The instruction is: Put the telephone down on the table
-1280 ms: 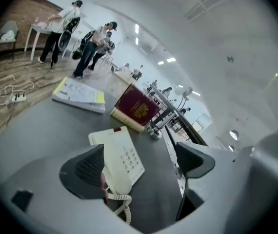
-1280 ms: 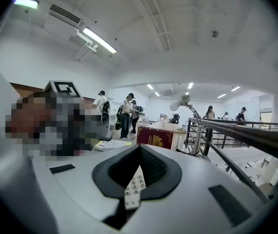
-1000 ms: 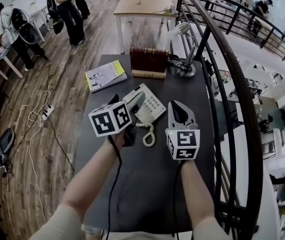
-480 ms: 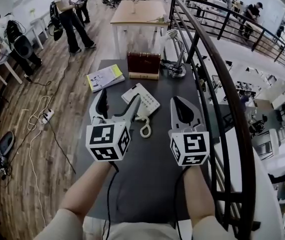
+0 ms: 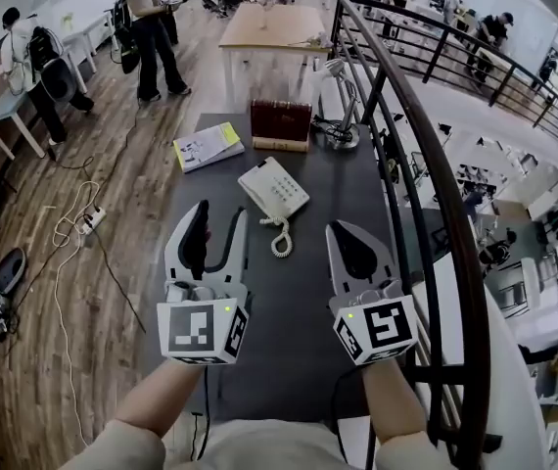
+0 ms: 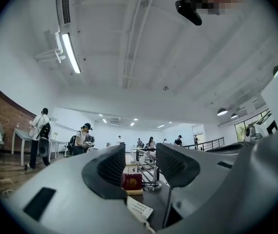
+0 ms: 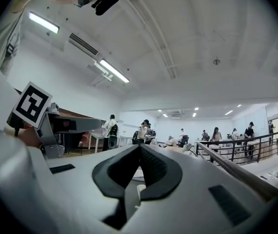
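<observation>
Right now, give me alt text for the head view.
A white telephone lies on the dark table, touched by nothing. Nearer the camera, the left gripper is empty, its jaws apart but just closing; the right gripper is shut.

In the left gripper view you only get a keypad corner of the telephone, rest is covered. Head view: your forearms hide bits of the bench's near edge, and the booklet's print is too tiny to read.
</observation>
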